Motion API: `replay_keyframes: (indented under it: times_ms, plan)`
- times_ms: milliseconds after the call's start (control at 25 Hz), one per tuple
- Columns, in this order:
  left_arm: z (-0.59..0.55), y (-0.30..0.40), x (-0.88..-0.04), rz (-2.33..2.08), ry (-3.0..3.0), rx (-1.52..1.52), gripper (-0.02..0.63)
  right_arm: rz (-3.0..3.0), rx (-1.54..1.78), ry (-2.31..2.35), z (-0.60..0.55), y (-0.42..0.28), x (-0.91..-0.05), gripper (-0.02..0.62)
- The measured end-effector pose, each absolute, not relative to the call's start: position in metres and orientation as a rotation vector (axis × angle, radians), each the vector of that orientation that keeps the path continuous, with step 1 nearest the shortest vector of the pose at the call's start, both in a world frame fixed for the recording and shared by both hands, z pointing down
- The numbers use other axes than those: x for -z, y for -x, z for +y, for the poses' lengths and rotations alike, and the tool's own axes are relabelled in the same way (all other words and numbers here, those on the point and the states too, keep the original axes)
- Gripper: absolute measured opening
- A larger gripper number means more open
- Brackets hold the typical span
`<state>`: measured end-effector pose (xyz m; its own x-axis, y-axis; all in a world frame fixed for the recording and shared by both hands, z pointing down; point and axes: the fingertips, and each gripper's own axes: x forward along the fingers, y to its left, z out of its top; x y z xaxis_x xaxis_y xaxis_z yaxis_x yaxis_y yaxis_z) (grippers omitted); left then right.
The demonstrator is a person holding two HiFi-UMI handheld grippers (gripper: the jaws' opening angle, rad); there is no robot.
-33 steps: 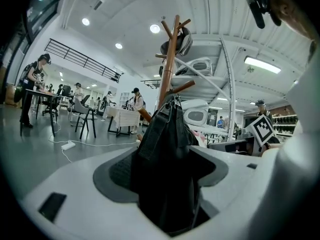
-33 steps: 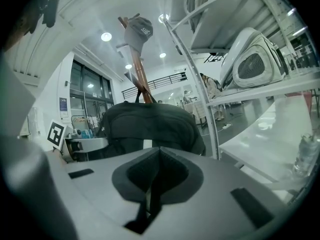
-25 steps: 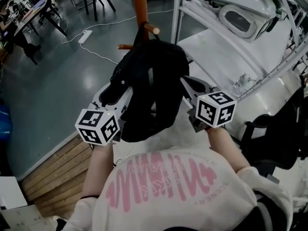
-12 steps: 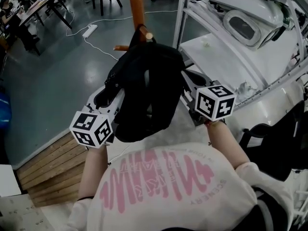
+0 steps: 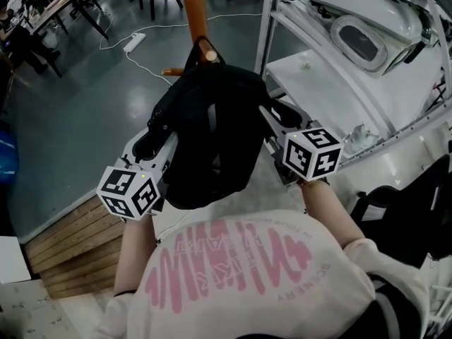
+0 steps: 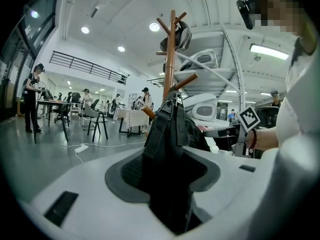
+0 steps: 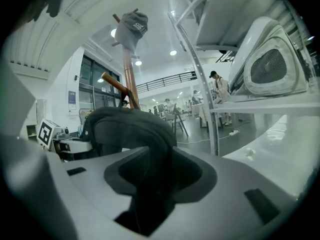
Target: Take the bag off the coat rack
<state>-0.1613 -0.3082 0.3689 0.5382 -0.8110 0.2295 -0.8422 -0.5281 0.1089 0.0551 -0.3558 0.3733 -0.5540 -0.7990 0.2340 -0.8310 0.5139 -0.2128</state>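
Left gripper (image 5: 154,141), jaws just closed, pinches the bag (image 5: 212,129) by its side fabric. Right gripper (image 5: 272,115), jaws just opening, stands spread astride the opposite side. Bag hangs between both from a peg (image 5: 212,56) of the coat rack (image 5: 192,6). Recommend securing the right grip, then lifting along the tilted peg. The loop's seating on the peg is partly obscured.

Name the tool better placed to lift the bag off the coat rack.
Left. The left tool has just closed on the strap of the bag below the peg. The right tool's jaws have just been opening, with bag fabric between them.
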Motion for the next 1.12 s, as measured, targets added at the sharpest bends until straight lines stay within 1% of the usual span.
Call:
replay_keyframes:
  times_ms: [80, 120, 200, 360, 480, 680, 800, 880, 1000, 1120]
  plan:
    - [-0.308, 0.162, -0.368, -1.403, -2.564, -0.224, 0.167, -2.654, -0.438, -1.441, -0.358, -0.056, -0.369, 0.182]
    - [-0.309, 0.162, -0.368, -1.407, -2.561, -0.224, 0.167, -2.654, -0.424, -1.460, -0.360, -0.058, -0.367, 0.236]
    - [-0.311, 0.163, -0.368, -1.417, -2.556, -0.224, 0.169, -2.641, -0.413, -1.487, -0.367, -0.065, -0.368, 0.254]
    - [-0.313, 0.164, -0.371, -1.426, -2.550, -0.224, 0.170, -2.640, -0.501, -1.419, -0.373, -0.063, -0.388, 0.310]
    - [-0.312, 0.163, -0.371, -1.420, -2.553, -0.218, 0.170, -2.653, -0.514, -1.342, -0.372, -0.053, -0.398, 0.313]
    - [-0.311, 0.162, -0.371, -1.422, -2.551, -0.205, 0.170, -2.626, -0.540, -1.242, -0.373, -0.038, -0.417, 0.350]
    - [-0.310, 0.161, -0.371, -1.419, -2.549, -0.208, 0.170, -2.626, -0.561, -1.217, -0.374, -0.033, -0.423, 0.353]
    - [-0.310, 0.160, -0.371, -1.420, -2.547, -0.208, 0.170, -2.653, -0.598, -1.203, -0.375, -0.030, -0.424, 0.352]
    - [-0.310, 0.160, -0.371, -1.425, -2.543, -0.207, 0.170, -2.693, -0.649, -1.197, -0.377, -0.026, -0.424, 0.324]
    - [-0.308, 0.160, -0.372, -1.430, -2.541, -0.204, 0.170, -2.683, -0.616, -1.197, -0.377, -0.025, -0.426, 0.314]
